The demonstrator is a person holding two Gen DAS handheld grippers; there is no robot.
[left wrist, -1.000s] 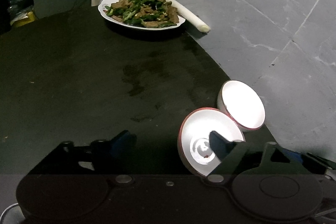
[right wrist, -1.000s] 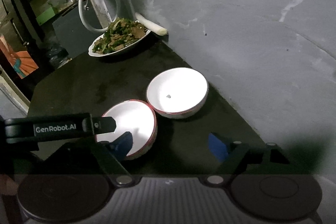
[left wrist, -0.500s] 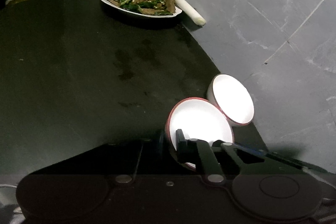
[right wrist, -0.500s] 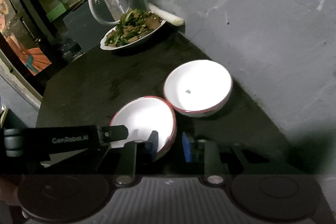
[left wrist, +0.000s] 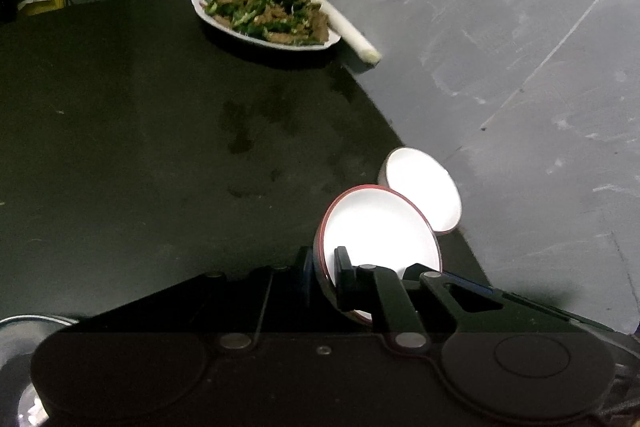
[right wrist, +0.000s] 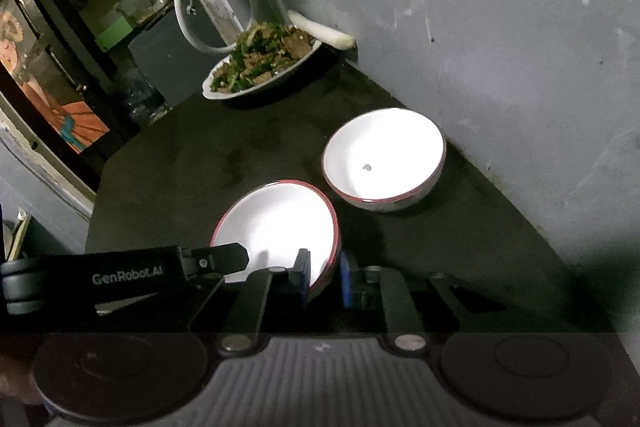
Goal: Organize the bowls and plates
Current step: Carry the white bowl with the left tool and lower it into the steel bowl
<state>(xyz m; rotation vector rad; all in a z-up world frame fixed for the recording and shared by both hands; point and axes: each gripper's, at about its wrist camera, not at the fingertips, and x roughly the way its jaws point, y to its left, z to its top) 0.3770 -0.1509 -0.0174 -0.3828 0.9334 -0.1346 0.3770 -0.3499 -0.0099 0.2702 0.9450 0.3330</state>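
Where the dark, matte round table meets the scuffed grey wall, a white oval plate of green beans and brown meat stands at the far side, with a pale cylindrical leek stalk just behind it against the wall and a looped white hose hanging nearby. Nothing lies on the bare tabletop between that plate and the bowls.

Both bowls are glossy, white inside and red-rimmed. The nearer red-rimmed white bowl is tilted, and each claw is clamped narrowly on its rim: the left claw on one side, the right claw on the other. The second red-rimmed white bowl sits upright just beyond it, near the wall.

Glare washes out both bowl interiors. The nearer bowl's lower edge is hidden behind the claw bodies, so its contact with the table cannot be confirmed.
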